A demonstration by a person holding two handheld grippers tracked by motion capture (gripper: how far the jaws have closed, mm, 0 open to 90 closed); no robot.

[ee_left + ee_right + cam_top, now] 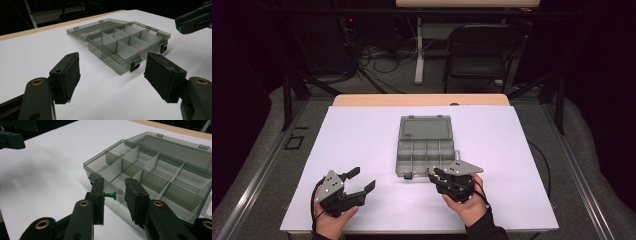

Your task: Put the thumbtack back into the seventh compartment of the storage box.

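Green pushpin [110, 194] between right gripper [114, 194] fingers [98, 192]

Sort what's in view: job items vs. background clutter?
Job:
- green pushpin, pinched between the right gripper jaws
- open compartment box
- left gripper, open, idle

Background:
- folding chair
- floor cables

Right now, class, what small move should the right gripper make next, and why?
Probably ease the right gripper forward over the nearest compartment of the open organizer box and release. A green pushpin is pinched between its fingers, just short of the box's front wall.
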